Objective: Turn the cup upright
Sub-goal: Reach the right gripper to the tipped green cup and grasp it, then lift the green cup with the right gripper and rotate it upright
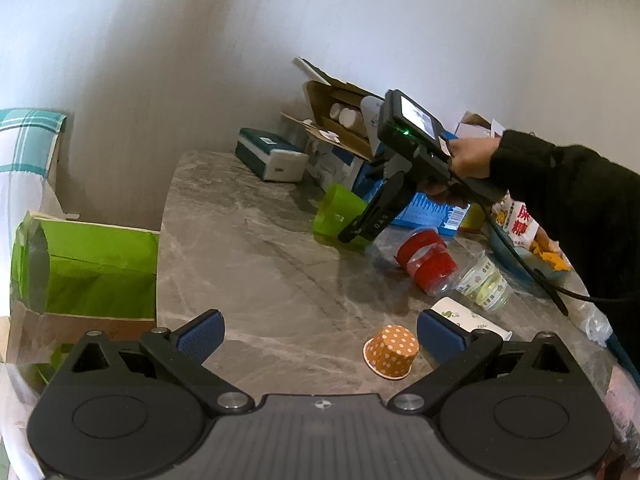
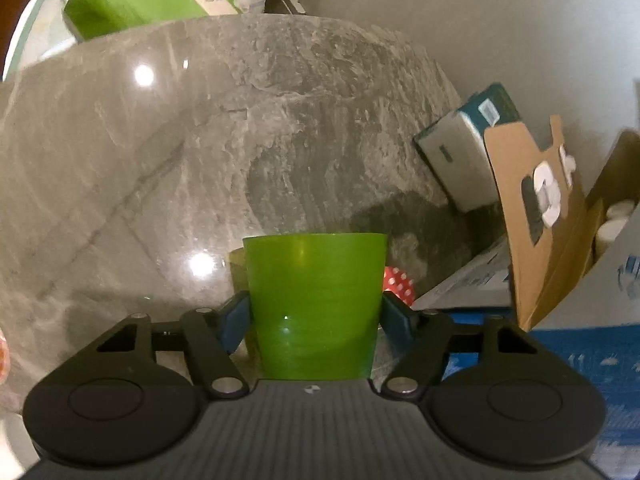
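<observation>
A green plastic cup (image 2: 314,304) sits between the blue pads of my right gripper (image 2: 316,314), which is shut on its sides; its wide rim points away from the camera. In the left wrist view the same green cup (image 1: 338,212) is tilted at the table's far side, held by the right gripper (image 1: 362,226). My left gripper (image 1: 320,338) is open and empty above the near part of the grey marble table (image 1: 248,272). An orange polka-dot paper cup (image 1: 391,352) stands upside down just inside its right pad.
A red-lidded clear jar (image 1: 426,262) lies on its side, with a clear cup (image 1: 486,282) and a white printed cup (image 1: 466,318) beside it. Cardboard boxes (image 1: 340,128), a teal box (image 1: 270,154) and a blue box (image 1: 430,210) line the back. A green bag (image 1: 92,268) hangs left of the table.
</observation>
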Action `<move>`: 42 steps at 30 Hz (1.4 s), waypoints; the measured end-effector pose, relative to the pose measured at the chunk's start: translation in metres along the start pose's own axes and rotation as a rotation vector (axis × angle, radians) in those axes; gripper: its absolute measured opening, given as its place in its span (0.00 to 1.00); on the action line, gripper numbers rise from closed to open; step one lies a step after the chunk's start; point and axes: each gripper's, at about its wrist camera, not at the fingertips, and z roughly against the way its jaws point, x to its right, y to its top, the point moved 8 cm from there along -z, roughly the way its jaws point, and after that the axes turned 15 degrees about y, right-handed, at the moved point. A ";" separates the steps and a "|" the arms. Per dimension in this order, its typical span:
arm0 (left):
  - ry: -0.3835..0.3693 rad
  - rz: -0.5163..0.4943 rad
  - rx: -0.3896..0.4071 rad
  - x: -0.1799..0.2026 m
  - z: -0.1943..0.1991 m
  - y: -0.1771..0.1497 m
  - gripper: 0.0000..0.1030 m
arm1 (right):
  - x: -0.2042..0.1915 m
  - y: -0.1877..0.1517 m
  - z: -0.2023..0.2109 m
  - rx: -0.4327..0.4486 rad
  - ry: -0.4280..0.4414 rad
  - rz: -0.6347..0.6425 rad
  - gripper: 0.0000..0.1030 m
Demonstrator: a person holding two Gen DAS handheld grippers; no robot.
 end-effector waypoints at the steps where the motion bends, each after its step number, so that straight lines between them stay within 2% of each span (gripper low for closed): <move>1: -0.002 0.004 0.000 0.000 0.002 0.000 1.00 | 0.001 0.000 0.001 0.008 -0.003 -0.023 0.67; 3: -0.002 0.004 0.012 -0.002 0.008 0.002 1.00 | 0.002 -0.001 0.009 0.045 -0.003 -0.087 0.67; 6: -0.002 0.011 0.035 -0.005 0.020 0.003 1.00 | 0.001 -0.004 0.031 0.150 0.024 -0.209 0.67; 9: -0.011 0.037 0.048 -0.008 0.032 0.002 1.00 | -0.014 -0.009 0.062 0.266 0.048 -0.292 0.67; 11: -0.024 0.044 0.061 -0.008 0.044 0.001 1.00 | -0.025 -0.015 0.082 0.309 0.037 -0.347 0.67; 14: -0.032 0.033 0.086 -0.007 0.064 0.000 1.00 | -0.051 -0.027 0.117 0.387 0.048 -0.461 0.67; 17: -0.034 0.017 0.113 -0.007 0.087 -0.002 1.00 | -0.094 -0.046 0.159 0.468 0.086 -0.584 0.67; 18: -0.038 0.016 0.116 -0.009 0.095 -0.003 1.00 | -0.108 -0.054 0.168 0.496 0.110 -0.634 0.67; 19: -0.041 0.019 0.116 -0.010 0.101 -0.005 1.00 | -0.130 -0.065 0.179 0.545 0.172 -0.693 0.67; 22: -0.062 0.029 0.103 -0.015 0.118 -0.012 1.00 | -0.185 -0.092 0.175 0.579 0.346 -0.862 0.67; 25: -0.049 0.019 0.084 -0.019 0.130 -0.022 1.00 | -0.231 -0.114 0.158 0.606 0.427 -0.983 0.67; 28: -0.050 0.009 0.045 -0.022 0.138 -0.036 1.00 | -0.251 -0.135 0.133 0.615 0.418 -1.106 0.67; 33: -0.037 -0.018 0.021 -0.025 0.151 -0.049 1.00 | -0.254 -0.144 0.105 0.623 0.443 -1.255 0.67; 38: -0.002 -0.059 -0.037 -0.019 0.143 -0.057 1.00 | -0.261 -0.149 0.083 0.599 0.441 -1.323 0.67; 42: 0.008 -0.068 -0.052 -0.018 0.142 -0.061 1.00 | -0.259 -0.152 0.077 0.589 0.418 -1.348 0.67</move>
